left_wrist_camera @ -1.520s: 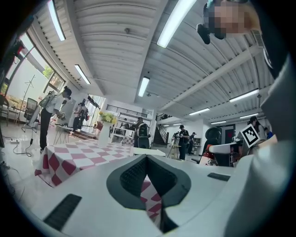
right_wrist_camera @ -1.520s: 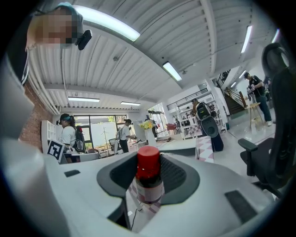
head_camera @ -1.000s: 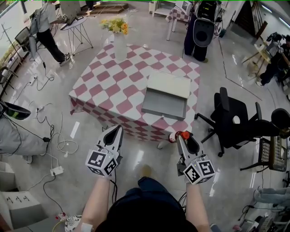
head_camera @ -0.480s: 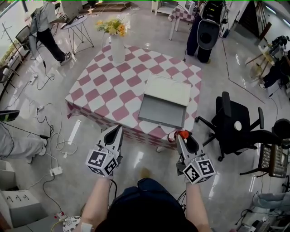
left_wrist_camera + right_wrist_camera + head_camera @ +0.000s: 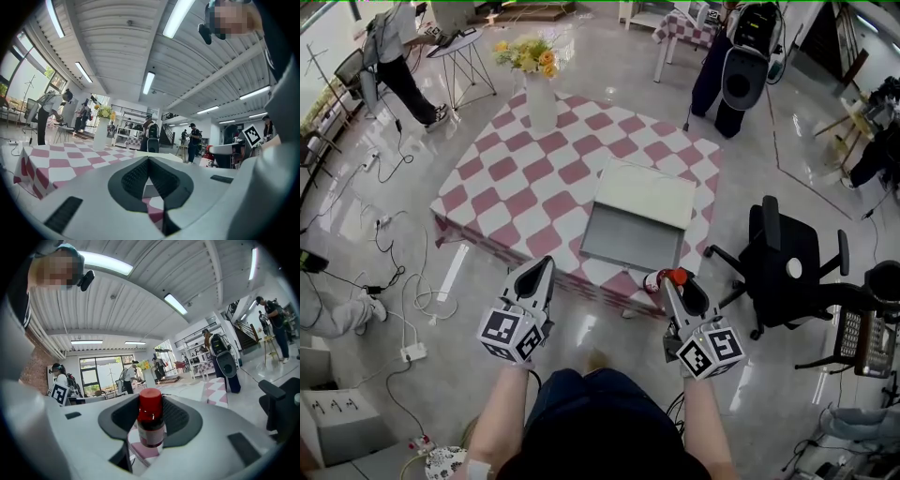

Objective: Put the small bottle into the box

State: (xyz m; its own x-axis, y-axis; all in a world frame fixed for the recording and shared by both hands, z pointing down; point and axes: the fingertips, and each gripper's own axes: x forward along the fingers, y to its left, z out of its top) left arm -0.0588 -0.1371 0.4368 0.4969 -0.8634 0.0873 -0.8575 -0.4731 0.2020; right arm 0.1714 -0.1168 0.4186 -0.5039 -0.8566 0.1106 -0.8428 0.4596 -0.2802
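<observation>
Nearest the person, the left tool (image 5: pixel 542 269) is pressed together and holds nothing. The right tool (image 5: pixel 672 279) pinches the red-capped small bottle (image 5: pixel 151 420), a grip seen plainly in the right gripper view. The head view shows the open grey box (image 5: pixel 635 236) farther off, on the checkered tabletop (image 5: pixel 516 187).

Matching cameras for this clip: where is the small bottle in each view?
Head view: small bottle, lower centre-right, in the right gripper's jaws.
Left gripper view: probably the red speck at right.
Right gripper view: centre, between the jaws.
Shared landmark: the checked table.
</observation>
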